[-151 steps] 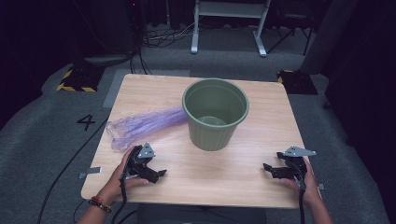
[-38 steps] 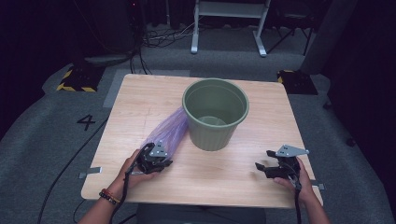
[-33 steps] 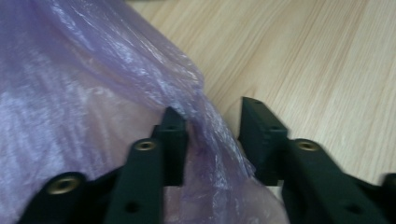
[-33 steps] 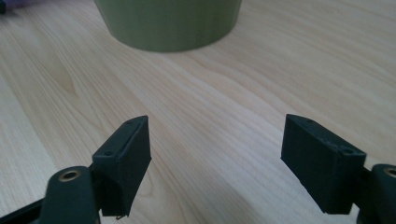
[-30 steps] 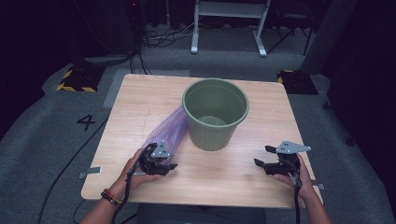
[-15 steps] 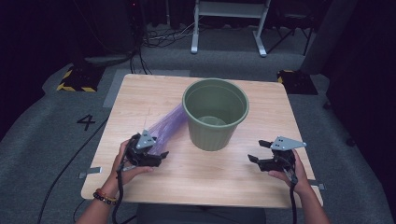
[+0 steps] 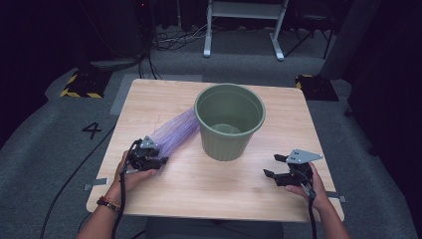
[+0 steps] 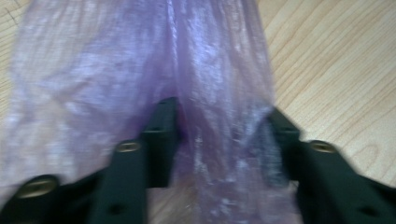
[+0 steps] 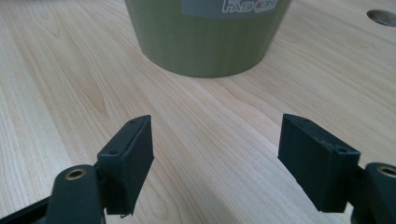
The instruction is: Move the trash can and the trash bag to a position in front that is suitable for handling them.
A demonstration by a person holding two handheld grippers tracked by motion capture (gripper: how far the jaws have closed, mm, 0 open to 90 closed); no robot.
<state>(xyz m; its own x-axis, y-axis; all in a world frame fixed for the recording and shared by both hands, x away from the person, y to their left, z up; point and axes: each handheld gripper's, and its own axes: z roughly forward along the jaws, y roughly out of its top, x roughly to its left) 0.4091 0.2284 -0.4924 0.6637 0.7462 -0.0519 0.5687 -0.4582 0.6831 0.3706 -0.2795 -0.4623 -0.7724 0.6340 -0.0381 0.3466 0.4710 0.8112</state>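
on the green bin [image 9: 205, 37], a label reads "fashion".

Bench [image 7: 209, 184] was lit evenly from overhead, surroundings near black. Left gripper view was motion-blurred; right gripper view sharp, shadows soft, no glare.

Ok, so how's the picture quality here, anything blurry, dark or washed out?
High view: the table is evenly lit, the room around it very dark. Left gripper view: soft and blurred, the purple bag hazy between the jaws, which have just been closing. Right gripper view: sharp on the wood grain, the green bin cut off at the top edge.
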